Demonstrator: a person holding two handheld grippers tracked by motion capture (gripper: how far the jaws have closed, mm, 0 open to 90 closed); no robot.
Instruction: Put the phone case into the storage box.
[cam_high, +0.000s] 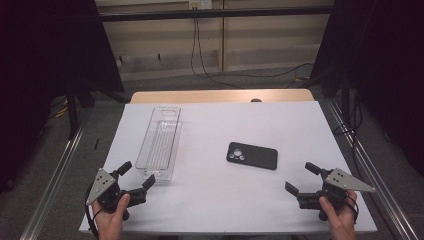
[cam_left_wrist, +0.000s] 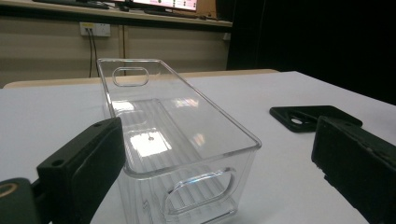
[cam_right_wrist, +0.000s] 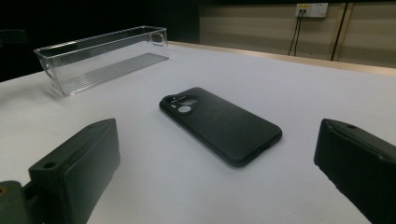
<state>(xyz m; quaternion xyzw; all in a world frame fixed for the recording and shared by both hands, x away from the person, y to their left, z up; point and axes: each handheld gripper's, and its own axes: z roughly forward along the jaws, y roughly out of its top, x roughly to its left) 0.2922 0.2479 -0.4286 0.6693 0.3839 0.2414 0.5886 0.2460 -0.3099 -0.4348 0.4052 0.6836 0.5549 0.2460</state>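
Two grippers, 1 clear plastic bin (cam_high: 160, 142) and 1 black phone case (cam_high: 252, 155) on a white table (cam_high: 210, 200). Left gripper (cam_high: 136, 175) sits at the near left corner, jaws spread wide, holding nothing; its tips are just beside the bin's near end, w/ the inner jaw very close to the rim, can't tell if touching. In the left gripper view the bin (cam_left_wrist: 177, 140) runs away from the jaws, 1 handle cutout at each end, nothing inside. Right gripper (cam_high: 301, 178) is at the near right, jaws also wide, empty. Case lies flat, camera holes up, btwn bin and right gripper, apart from both; in the right gripper view it (cam_right_wrist: 224, 123) lies ahead, btwn the 2 jaws
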